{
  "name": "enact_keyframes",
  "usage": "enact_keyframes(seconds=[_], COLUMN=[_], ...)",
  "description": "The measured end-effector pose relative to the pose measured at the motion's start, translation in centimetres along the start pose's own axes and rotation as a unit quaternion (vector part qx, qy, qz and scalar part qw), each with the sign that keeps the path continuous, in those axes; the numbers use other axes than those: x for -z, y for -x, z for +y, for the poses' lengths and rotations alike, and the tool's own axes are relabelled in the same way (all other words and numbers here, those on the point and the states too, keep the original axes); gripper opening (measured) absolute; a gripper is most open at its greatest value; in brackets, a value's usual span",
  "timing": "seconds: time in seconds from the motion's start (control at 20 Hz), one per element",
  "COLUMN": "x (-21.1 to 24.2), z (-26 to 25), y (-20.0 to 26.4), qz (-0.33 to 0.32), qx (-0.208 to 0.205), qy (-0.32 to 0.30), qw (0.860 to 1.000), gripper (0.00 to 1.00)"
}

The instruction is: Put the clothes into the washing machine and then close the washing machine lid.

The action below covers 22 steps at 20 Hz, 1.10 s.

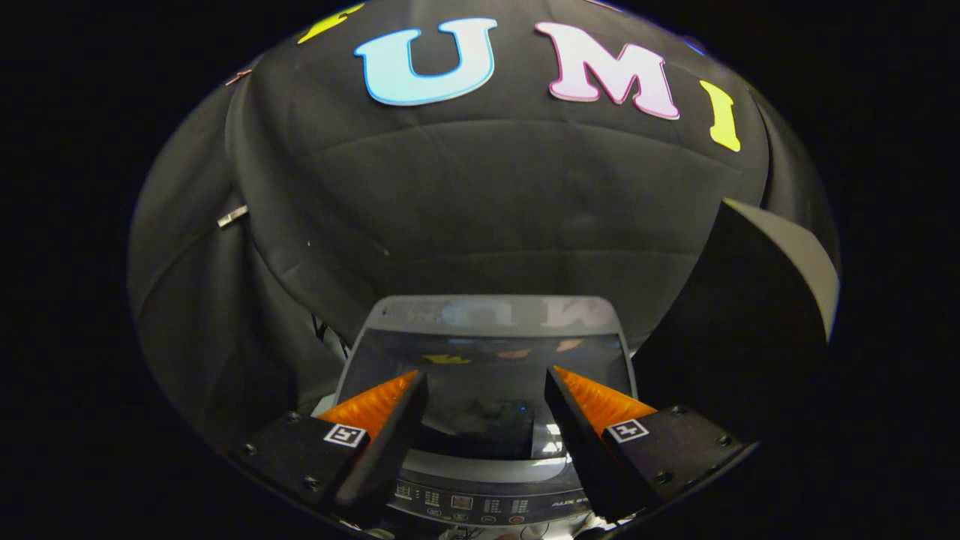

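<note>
While the claw [486, 390] hangs with its two fingers spread wide apart and nothing held between them, the washing machine [487, 420] sits below and just ahead of it, seen from above. Its lid [487, 352] lies flat, a dark glossy panel with a pale grey band along its far edge, and the tips of both fingers [382, 401] show over that panel, one to each side; whether they touch it I cannot tell. Through the dark pane between the fingers the inside of the tub is dim, and a vague darker shape lies there, too murky to say whether it is clothing. On the near side of the lid, low between the finger bases, runs the control panel [469, 504] with its row of small buttons and displays. Beyond the machine rises the booth's black cloth wall [487, 210], creased and folded. To the right, a dark flap with a pale grey edge [795, 247] stands out against the cloth.
</note>
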<state>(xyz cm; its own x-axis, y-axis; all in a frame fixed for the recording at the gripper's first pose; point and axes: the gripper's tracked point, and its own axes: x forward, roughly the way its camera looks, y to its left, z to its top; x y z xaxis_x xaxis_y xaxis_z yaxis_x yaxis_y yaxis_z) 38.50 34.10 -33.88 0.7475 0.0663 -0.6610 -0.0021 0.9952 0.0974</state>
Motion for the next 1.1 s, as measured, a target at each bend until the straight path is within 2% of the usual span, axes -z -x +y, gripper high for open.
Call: enact_keyframes(seconds=[0.25, 0.5, 0.7, 1.0, 1.1], x=[-7.4, -13.6, -18.6, -23.5, -24.8], z=[-0.9, -4.8, -11.5, -23.9, -27.0], y=[6.7, 16.5, 24.6, 32.4, 34.4], qz=[-0.080, -0.162, -0.236, -0.293, -0.322], qx=[-0.016, -0.027, -0.005, 0.043, 0.051], qy=[-0.001, -0.011, -0.010, 0.001, -0.004], qw=[0.997, 0.986, 0.972, 0.955, 0.945], gripper=[1.00, 1.00, 0.99, 0.99, 0.99])
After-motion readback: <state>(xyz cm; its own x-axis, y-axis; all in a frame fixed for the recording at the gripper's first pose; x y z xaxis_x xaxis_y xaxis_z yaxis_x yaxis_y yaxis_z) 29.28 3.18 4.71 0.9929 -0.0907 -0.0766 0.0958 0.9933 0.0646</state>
